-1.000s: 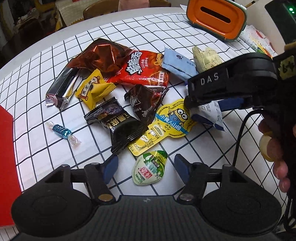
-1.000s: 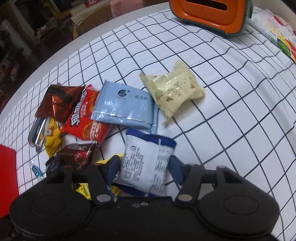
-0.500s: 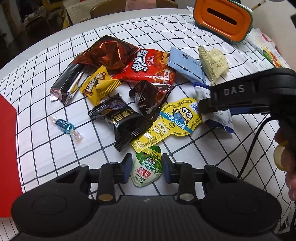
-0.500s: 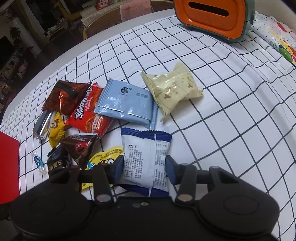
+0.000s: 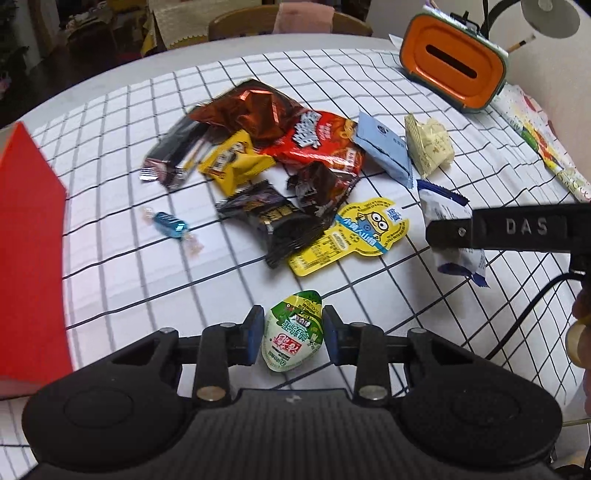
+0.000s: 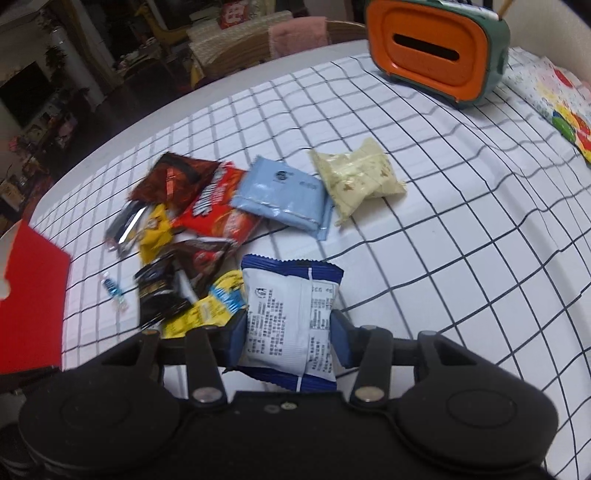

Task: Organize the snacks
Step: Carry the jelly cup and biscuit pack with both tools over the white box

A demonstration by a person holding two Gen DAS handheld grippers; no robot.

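Gripping glossy teardrop jelly cup [image 5: 293,334]; crinkly white packet [image 6: 291,325]

Home dining room, lived-in.
Round table [image 6: 480,229] under grid-check cloth; wooden chairs [image 5: 236,22] behind; orange tissue box [image 6: 436,51]; cluttered dark shelves [image 6: 44,92] beyond.

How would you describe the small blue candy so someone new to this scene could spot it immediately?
Start from the red box at the tablecloth's left edge and look toward the snack pile. The blue candy lies alone on the checked cloth between them, touching nothing. It is the only twist-wrapped sweet, with clear ends and a shiny blue middle.
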